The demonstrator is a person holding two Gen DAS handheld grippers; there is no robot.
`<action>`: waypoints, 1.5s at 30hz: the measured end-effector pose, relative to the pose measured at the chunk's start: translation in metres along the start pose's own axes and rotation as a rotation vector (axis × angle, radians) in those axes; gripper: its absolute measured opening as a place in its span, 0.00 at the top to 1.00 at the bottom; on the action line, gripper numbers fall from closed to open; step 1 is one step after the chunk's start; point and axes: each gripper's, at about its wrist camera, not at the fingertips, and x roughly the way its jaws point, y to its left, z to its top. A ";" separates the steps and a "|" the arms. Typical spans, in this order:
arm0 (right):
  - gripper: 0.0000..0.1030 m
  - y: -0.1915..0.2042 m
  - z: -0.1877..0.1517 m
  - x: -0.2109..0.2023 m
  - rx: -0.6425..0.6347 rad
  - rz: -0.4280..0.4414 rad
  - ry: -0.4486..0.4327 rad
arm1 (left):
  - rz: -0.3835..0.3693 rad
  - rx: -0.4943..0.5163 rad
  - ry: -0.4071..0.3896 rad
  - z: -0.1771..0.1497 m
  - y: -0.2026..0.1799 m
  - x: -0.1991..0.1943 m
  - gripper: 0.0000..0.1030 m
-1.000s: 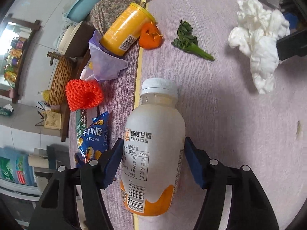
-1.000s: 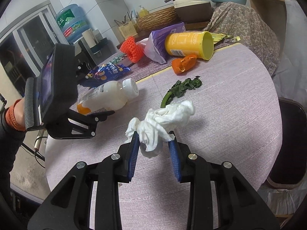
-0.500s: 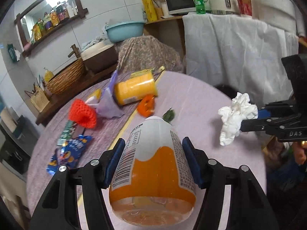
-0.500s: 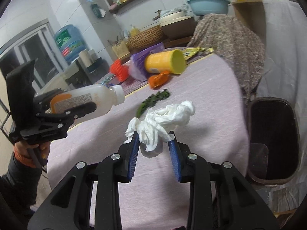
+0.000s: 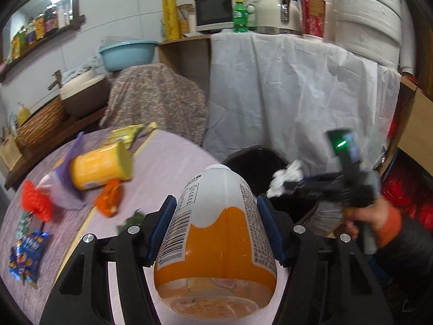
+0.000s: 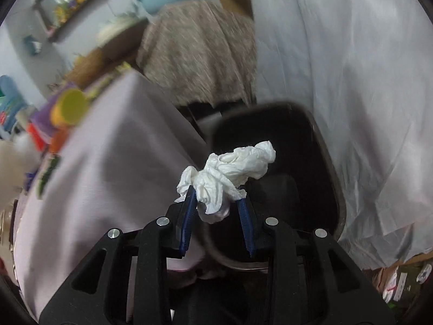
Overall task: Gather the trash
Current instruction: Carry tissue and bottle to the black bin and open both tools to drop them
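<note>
Two held | tissue [image 6: 230,173] crumpled white | bottle [image 5: 216,233] orange-white (barcoded)

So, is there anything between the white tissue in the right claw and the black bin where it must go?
Nothing visible does. The right claw holds the crumpled tissue beside the table edge, in front of the open mouth of the black bin. The bin's mouth shows only a dark interior, with no lid seen.
</note>
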 end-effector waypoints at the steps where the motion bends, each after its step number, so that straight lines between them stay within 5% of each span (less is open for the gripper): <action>1: 0.69 -0.007 -0.001 0.015 0.008 -0.017 0.033 | -0.010 0.001 0.002 0.003 -0.005 0.005 0.41; 6: 0.65 -0.035 -0.009 0.080 0.037 -0.095 0.135 | -0.051 0.012 0.027 0.025 -0.033 0.038 0.41; 10: 0.50 -0.046 -0.007 0.093 0.045 -0.105 0.129 | -0.072 0.027 0.064 0.037 -0.056 0.068 0.41; 15: 0.50 -0.055 -0.011 0.059 0.036 -0.159 0.025 | -0.092 0.033 0.132 0.043 -0.077 0.105 0.41; 21: 0.43 -0.083 -0.017 0.005 0.052 -0.320 -0.114 | -0.081 0.029 0.305 0.041 -0.103 0.169 0.41; 31: 0.43 -0.110 -0.028 -0.040 0.128 -0.301 -0.213 | -0.097 -0.041 0.635 0.010 -0.122 0.284 0.41; 36: 0.41 -0.106 -0.029 -0.056 0.136 -0.292 -0.246 | -0.078 -0.005 0.681 -0.004 -0.132 0.303 0.40; 41: 0.35 -0.100 -0.034 -0.075 0.128 -0.285 -0.289 | -0.068 0.007 0.657 -0.002 -0.136 0.306 0.28; 45: 0.35 -0.094 -0.033 -0.092 0.127 -0.292 -0.326 | -0.069 -0.027 0.629 0.008 -0.130 0.302 0.28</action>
